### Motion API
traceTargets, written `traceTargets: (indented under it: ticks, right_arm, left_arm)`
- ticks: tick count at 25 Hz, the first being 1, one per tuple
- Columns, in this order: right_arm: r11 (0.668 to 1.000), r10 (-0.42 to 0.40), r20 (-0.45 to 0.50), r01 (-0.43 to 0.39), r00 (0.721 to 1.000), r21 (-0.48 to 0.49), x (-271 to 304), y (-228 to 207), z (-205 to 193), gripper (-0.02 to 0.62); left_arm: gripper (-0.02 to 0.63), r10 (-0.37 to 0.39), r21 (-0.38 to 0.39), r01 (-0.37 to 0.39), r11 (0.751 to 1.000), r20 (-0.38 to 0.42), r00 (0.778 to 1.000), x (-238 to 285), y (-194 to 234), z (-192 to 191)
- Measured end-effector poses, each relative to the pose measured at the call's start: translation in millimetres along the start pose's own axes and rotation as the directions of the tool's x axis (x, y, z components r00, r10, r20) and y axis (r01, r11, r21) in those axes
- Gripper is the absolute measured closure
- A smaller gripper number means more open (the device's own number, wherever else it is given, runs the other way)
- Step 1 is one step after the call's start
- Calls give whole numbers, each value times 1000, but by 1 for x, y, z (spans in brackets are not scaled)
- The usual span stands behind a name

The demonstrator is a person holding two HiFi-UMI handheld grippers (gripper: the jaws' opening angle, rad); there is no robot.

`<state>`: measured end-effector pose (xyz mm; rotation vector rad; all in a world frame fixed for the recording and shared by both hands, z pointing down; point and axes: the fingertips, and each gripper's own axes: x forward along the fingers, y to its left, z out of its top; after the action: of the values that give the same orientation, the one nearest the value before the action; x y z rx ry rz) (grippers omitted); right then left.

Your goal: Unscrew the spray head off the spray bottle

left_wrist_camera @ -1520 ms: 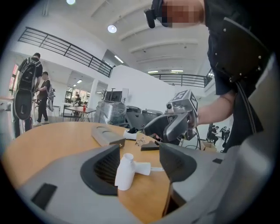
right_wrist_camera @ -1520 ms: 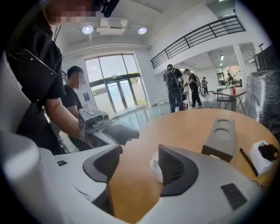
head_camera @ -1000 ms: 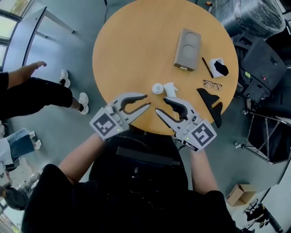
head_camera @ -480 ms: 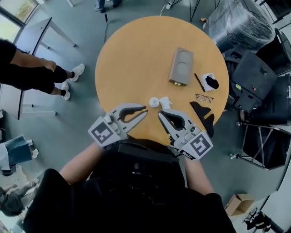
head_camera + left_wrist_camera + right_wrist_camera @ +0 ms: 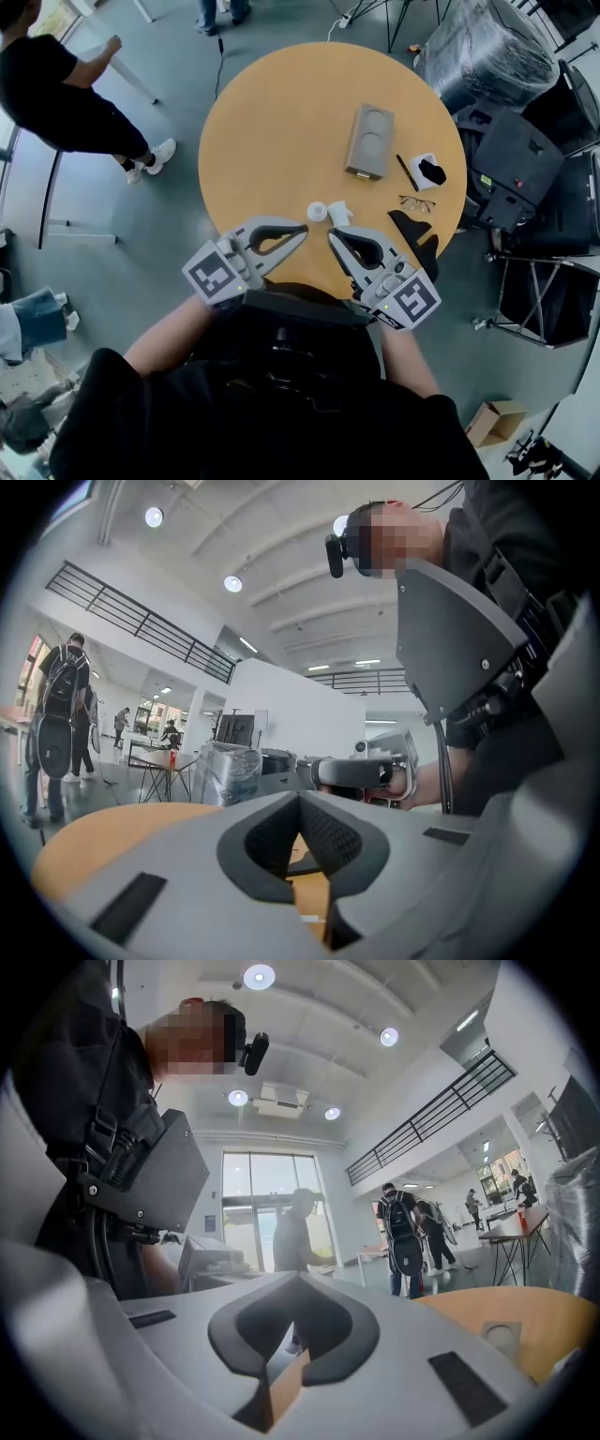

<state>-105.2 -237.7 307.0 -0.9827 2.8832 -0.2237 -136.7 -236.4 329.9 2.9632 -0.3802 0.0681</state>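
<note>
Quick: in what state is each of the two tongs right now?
Left tongs: shut, just closed, holding nothing.
Right tongs: shut, holding nothing.

1. table (image 5: 272,122): wood-look top, smooth, matt
2. left gripper (image 5: 304,228) & right gripper (image 5: 331,233): grey matt plastic, black ribbed pads (image 5: 328,834)
3. spray bottle (image 5: 318,212) + spray head (image 5: 340,213): white plastic
4. wrapped bundle (image 5: 492,47): glossy clear film

**One camera above, two along the jaws**

The head view looks steeply down from above onto the round table (image 5: 281,141), which fills the upper middle of the frame. The left gripper (image 5: 302,228) and the right gripper (image 5: 330,232) sit at lower centre. Each gripper view rides close behind its own jaws and looks level across the tabletop, with the jaws filling the lower frame. The left gripper view also catches the right gripper near its centre. All three views share the tabletop.
</note>
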Motion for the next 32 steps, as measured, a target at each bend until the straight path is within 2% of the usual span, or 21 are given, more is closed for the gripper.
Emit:
traceTargets:
  ticks: [6,11,32]
  right_arm:
    - [1000,12,-13,-12,1000,11,-4,14,2,591]
    - [999,24,-25,-25,999,-23,-8,26,4,591]
    - [999,-27,-25,26,999,-42,-16,21,-4,589]
  left_arm:
    - [595,-9,8,10,1000,-6,1000,-6,-13,4]
    - [595,-15,18,15,1000,-7,1000,-6,-23,5]
    - [595,0,9,0,1000,2,1000,0,-25,0]
